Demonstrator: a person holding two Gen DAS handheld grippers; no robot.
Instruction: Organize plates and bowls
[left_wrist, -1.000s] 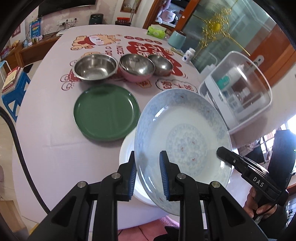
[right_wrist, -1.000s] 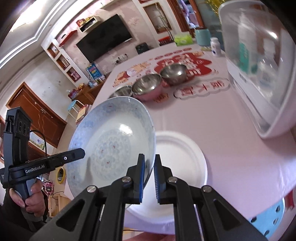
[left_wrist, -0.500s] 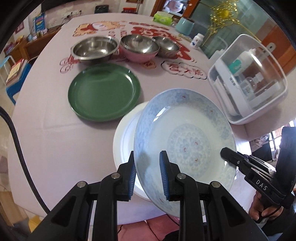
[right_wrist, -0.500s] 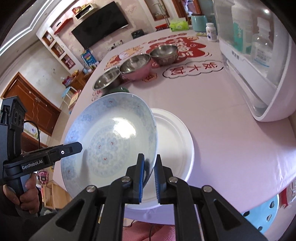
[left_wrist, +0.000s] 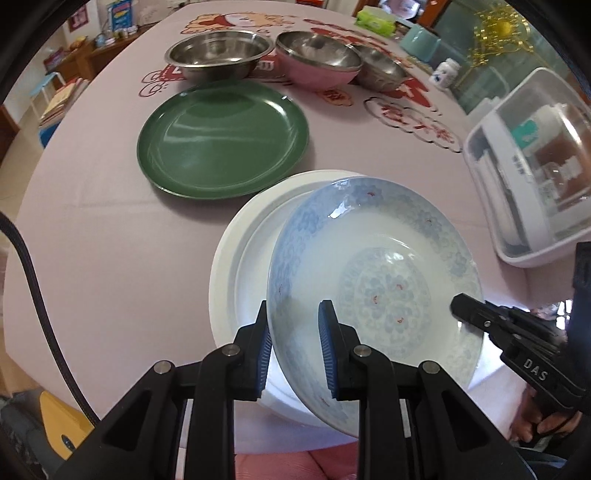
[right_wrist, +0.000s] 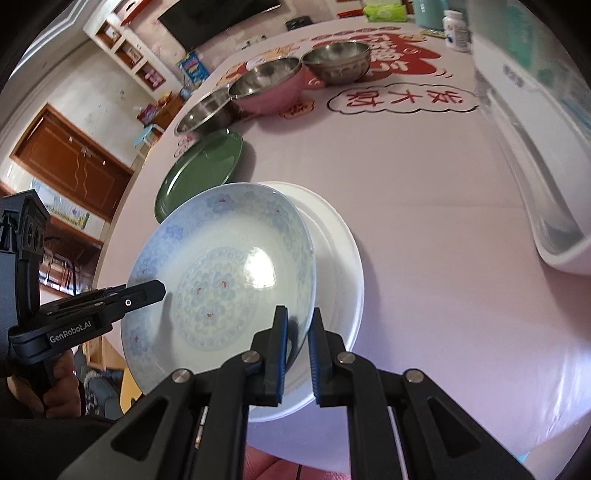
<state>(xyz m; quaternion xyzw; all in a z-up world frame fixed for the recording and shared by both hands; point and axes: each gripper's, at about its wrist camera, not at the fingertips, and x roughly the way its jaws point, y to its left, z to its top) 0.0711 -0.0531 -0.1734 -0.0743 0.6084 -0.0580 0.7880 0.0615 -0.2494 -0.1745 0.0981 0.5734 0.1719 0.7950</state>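
Observation:
A blue-patterned plate (left_wrist: 380, 280) is held tilted just above a white plate (left_wrist: 243, 258) near the table's front edge. My left gripper (left_wrist: 293, 354) is shut on its left rim and my right gripper (right_wrist: 297, 343) is shut on its right rim. The plate also shows in the right wrist view (right_wrist: 221, 273), over the white plate (right_wrist: 340, 258). A green plate (left_wrist: 221, 136) lies further back. Behind it stand a steel bowl (left_wrist: 218, 51), a pink bowl (left_wrist: 317, 61) and a smaller steel bowl (left_wrist: 380, 70).
A clear-lidded white box (left_wrist: 532, 162) stands at the right of the table. A small white bottle (left_wrist: 447, 72), a teal cup (left_wrist: 421, 40) and a tissue pack (left_wrist: 375, 22) sit at the far side. The table's front edge (left_wrist: 147, 402) is close below the plates.
Both grippers have lowered the blue-patterned plate toward the white plate and flattened its tilt. The other dishes have not moved.

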